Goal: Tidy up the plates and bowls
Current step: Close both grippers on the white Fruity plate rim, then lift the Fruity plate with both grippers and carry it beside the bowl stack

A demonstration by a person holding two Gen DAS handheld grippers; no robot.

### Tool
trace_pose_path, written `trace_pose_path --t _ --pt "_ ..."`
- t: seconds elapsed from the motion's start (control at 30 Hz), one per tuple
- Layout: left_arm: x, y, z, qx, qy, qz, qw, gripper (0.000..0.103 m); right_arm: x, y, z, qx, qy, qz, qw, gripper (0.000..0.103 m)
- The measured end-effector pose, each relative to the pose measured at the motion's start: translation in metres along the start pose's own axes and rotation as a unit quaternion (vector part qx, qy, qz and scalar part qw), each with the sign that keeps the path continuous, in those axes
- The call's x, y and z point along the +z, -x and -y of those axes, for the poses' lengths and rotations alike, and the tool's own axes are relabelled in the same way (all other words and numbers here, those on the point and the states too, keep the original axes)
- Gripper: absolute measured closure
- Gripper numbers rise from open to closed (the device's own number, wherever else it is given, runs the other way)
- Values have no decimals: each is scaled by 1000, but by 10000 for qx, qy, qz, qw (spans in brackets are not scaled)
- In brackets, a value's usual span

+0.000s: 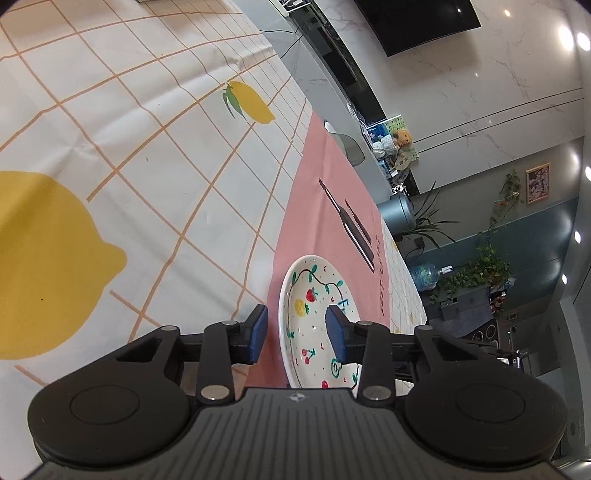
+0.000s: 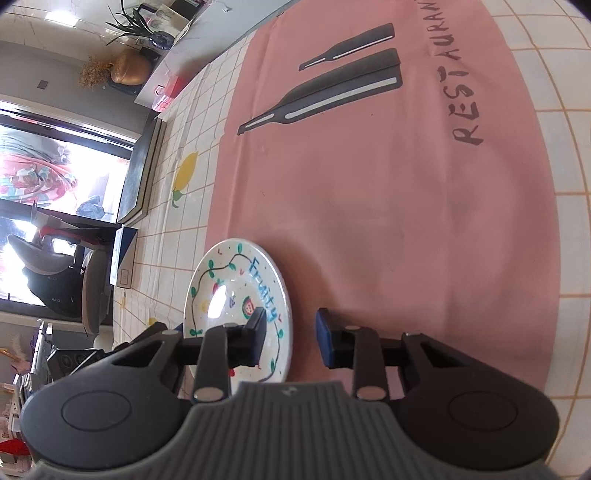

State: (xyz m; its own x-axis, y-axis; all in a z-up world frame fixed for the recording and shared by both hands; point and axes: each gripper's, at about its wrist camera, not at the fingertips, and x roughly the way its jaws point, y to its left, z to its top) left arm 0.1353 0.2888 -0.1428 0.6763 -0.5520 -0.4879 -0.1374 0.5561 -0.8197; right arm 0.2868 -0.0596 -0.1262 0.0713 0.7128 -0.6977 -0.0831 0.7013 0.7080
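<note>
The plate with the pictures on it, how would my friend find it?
Look for the pink mat with the dark bottle drawings, lying on the lemon tablecloth. The plate sits at the mat's edge. It is white, with painted fruit, a green vine and blue writing.

A lived-in home, dining table in an open living room. A white lemon-print checked tablecloth (image 1: 147,147) covers it; beyond, a dark wall-mounted television (image 1: 417,22), leafy potted houseplants (image 1: 476,273) and a small framed picture (image 1: 537,182).
</note>
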Motion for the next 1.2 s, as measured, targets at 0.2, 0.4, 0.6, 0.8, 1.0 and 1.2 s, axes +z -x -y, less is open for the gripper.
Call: trace_pose_path --t 0.2,0.4,0.6,0.8,1.0,1.2 --pt "-3 -6 -16 -74 428 -15 9991 93 0 -8 5 165 -174 -92 9997 95" --pt "-1 -9 -36 -587 1064 26 9926 97 -2 -7 20 442 -526 -65 9976 99" --pt "-1 -15 -24 -359 774 -63 9963 100 -7 -4 11 266 -288 80 9992 98" --pt "2 -15 -12 -517 719 -23 9961 100 -10 5 10 369 -322 234 9985 98" --pt "7 -23 11 -570 529 -203 9968 100 -12 22 8 309 -334 398 9982 98" --pt "10 -39 42 -717 181 -572 9956 99 -22 55 16 361 -428 729 9958 98"
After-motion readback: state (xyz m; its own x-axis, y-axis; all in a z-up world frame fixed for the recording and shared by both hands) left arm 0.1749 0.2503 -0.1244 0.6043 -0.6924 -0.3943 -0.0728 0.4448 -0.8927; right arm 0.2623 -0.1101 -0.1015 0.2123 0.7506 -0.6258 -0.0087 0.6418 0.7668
